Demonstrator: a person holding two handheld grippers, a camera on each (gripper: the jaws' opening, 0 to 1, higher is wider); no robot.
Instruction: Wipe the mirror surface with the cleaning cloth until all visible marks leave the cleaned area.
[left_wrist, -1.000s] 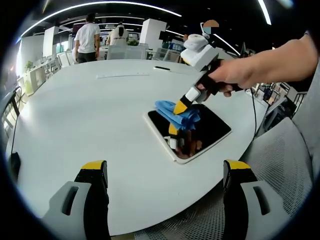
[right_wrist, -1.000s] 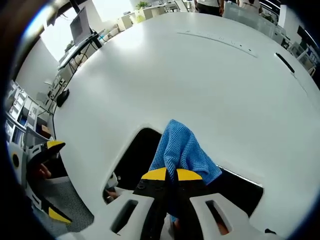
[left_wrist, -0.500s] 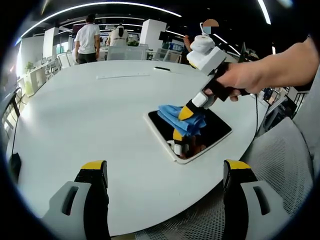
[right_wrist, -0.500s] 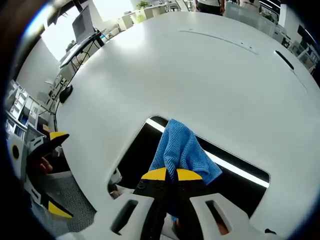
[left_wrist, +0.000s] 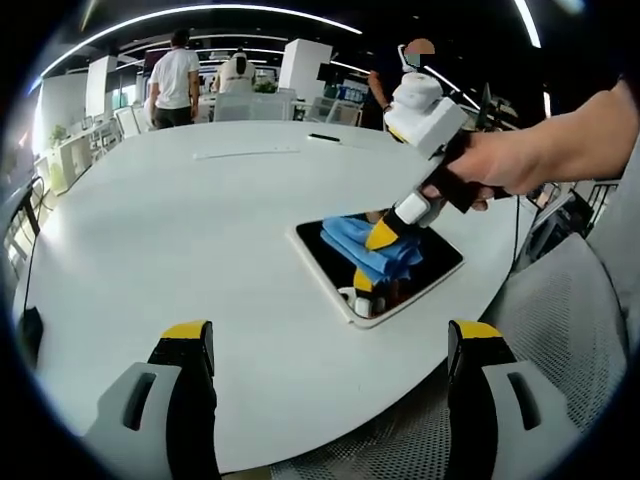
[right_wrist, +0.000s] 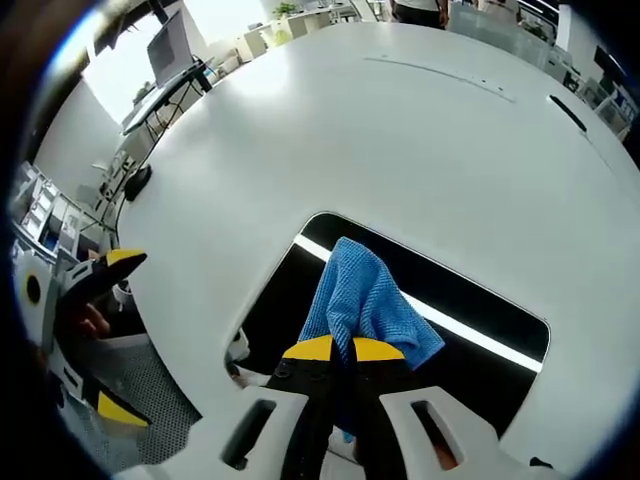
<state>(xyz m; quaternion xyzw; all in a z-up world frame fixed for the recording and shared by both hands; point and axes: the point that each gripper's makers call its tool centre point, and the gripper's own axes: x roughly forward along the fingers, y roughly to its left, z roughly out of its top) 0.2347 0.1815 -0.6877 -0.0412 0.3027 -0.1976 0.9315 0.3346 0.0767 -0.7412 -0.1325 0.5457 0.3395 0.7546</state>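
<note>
— Left tongs (left_wrist: 330, 350) first, what do they show?

— Both of my yellow-tipped jaws stand wide apart with nothing between them, low over the near edge of the big round white table (left_wrist: 180, 230). Its top is smooth and matt. Past the near edge sits a grey mesh chair seat (left_wrist: 570, 310). Well across from me lies the flat rectangular mirror with a white rim (left_wrist: 340, 290), close to the table's right edge, its glass dark. My right tongs (left_wrist: 380, 237) come in from the right in my hand (left_wrist: 490, 170), tips down on the blue woven cleaning cloth (left_wrist: 365, 248), which rests on the glass. Open table spreads to the left and behind. Far off, people stand among white office desks under strip lights.

— And the right tongs' view?

— Their jaws are pinched tight on the cloth's bunched end (right_wrist: 345, 350). The cloth (right_wrist: 360, 300), a ribbed microfibre, drapes forward over the mirror (right_wrist: 450, 300), where a bright light strip reflects. My left tongs (right_wrist: 95, 340) show at the left edge, off the table.
</note>
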